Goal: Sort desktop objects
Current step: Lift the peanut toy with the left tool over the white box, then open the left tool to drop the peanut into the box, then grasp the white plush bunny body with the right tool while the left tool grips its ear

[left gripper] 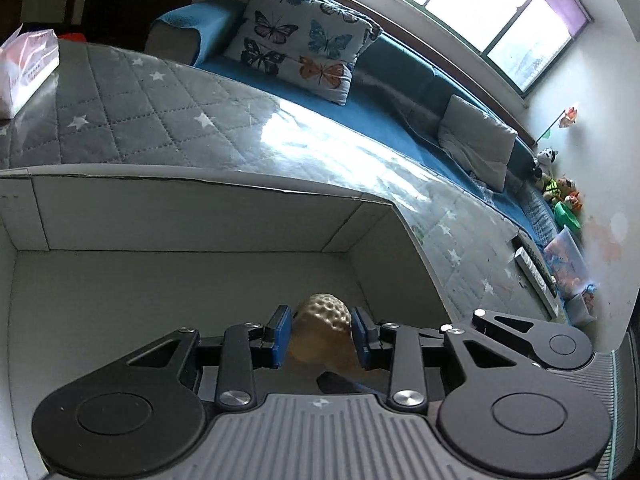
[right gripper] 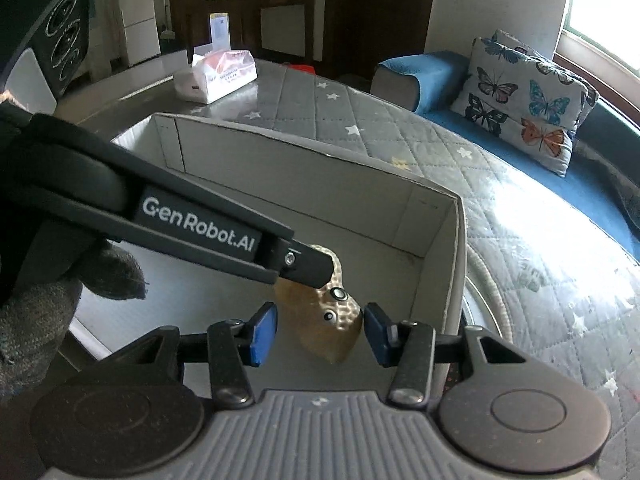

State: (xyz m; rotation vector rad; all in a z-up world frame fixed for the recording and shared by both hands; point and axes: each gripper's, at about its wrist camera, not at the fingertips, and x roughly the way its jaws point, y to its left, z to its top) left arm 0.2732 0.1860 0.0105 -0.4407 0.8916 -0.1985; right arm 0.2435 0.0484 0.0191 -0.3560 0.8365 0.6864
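Observation:
A tan, dimpled peanut-shaped object (left gripper: 320, 334) sits between the blue pads of my left gripper (left gripper: 320, 336), which is shut on it inside a white cardboard box (left gripper: 192, 216). In the right wrist view the same peanut-shaped object (right gripper: 338, 334) hangs over the box (right gripper: 456, 248), held by the left gripper's black arm that crosses from the left. My right gripper (right gripper: 318, 332) is open, its blue pads on either side of the object's lower end; whether they touch it is unclear.
The box stands on a grey quilted star-patterned table cover (right gripper: 360, 120) under clear plastic. A tissue pack (right gripper: 218, 74) lies at the far end. A blue sofa with a butterfly cushion (right gripper: 524, 104) runs behind. A remote control (left gripper: 536, 276) lies near the table edge.

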